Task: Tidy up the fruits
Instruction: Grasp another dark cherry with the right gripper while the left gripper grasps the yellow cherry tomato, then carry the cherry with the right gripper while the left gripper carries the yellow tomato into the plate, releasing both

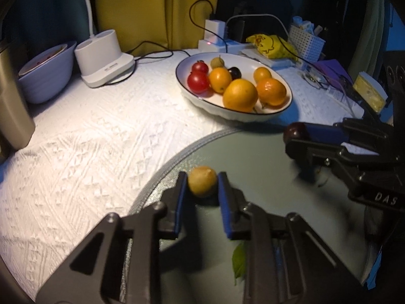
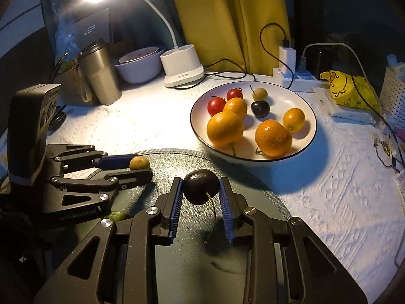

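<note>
Over the round grey-green mat (image 2: 177, 266) at the near edge of the table, I'm working both tongs at once. My left gripper (image 1: 202, 185) is pinching a small tan, round longan-like fruit (image 1: 202, 185) between its blue pads, jaws narrow, right at the fingertips so I'm seeing it clearly. My right gripper (image 2: 201, 187) is clamping a dark, glossy cherry (image 2: 201, 186) the same way, its thin stem (image 2: 212, 217) dangling down between the fingers. Whether either fruit is lifting off the mat yet, I cannot tell. I'm judging both are heading for the white, dark-rimmed ceramic bowl (image 2: 310, 136) just beyond the mat, where oranges, small red tomatoes, another cherry and another tan fruit are already sitting. The table is wearing a white textured cloth (image 1: 88, 152). A white desk lamp (image 2: 182, 71) is glaring down, and a steel tumbler (image 2: 98, 76), a pale bowl (image 2: 139, 68), chargers and a yellow curtain (image 2: 227, 20) are crowding the back
</note>
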Available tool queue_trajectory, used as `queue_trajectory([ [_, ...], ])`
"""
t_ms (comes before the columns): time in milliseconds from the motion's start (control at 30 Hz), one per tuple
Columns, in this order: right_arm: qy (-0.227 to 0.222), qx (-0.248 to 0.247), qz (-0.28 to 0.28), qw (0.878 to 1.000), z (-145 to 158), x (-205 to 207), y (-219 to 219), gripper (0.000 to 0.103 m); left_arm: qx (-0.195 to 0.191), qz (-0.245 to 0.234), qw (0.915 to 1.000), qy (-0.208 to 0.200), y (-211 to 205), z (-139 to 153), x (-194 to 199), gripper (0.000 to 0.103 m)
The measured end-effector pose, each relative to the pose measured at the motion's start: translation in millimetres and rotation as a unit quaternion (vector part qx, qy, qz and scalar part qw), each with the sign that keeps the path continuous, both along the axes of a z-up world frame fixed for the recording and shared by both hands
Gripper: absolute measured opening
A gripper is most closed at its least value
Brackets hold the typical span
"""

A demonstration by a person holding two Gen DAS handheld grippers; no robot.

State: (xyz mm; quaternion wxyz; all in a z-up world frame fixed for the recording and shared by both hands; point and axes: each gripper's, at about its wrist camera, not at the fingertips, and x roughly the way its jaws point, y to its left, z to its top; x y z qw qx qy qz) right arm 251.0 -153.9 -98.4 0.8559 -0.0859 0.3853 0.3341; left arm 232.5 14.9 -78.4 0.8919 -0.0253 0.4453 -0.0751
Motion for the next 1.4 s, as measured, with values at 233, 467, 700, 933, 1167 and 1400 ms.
queue_trajectory([
  [233, -0.003, 0.004, -0.004, 1.000, 2.8, 6.7, -3.8, 0.031, -0.001, -0.007, 1.0000, -0.005, -4.3, 5.0, 5.6, 0.025],
  [467, -0.008, 0.010, -0.011, 1.000, 7.9, 16.4, -10.2, 0.031, -0.003, -0.014, 0.9997, -0.019, -8.6, 16.7, 15.1, 0.025],
  [700, -0.011, 0.015, -0.020, 1.000, 11.9, 28.6, -18.4, 0.031, -0.001, -0.016, 0.9995, -0.029, -11.7, 25.1, 29.3, 0.025],
  [933, -0.018, 0.018, -0.028, 0.999, 18.6, 43.1, -25.2, 0.031, -0.002, -0.016, 0.9993, -0.034, -13.9, 29.0, 44.7, 0.025],
  [1167, -0.021, 0.024, -0.038, 0.999, 19.4, 58.4, -31.3, 0.031, -0.005, -0.017, 0.9992, -0.037, -14.0, 28.4, 60.7, 0.025],
  [1400, -0.028, 0.028, -0.040, 0.998, 21.8, 74.4, -28.8, 0.031, -0.010, -0.012, 0.9992, -0.037, -10.0, 25.3, 74.9, 0.025],
])
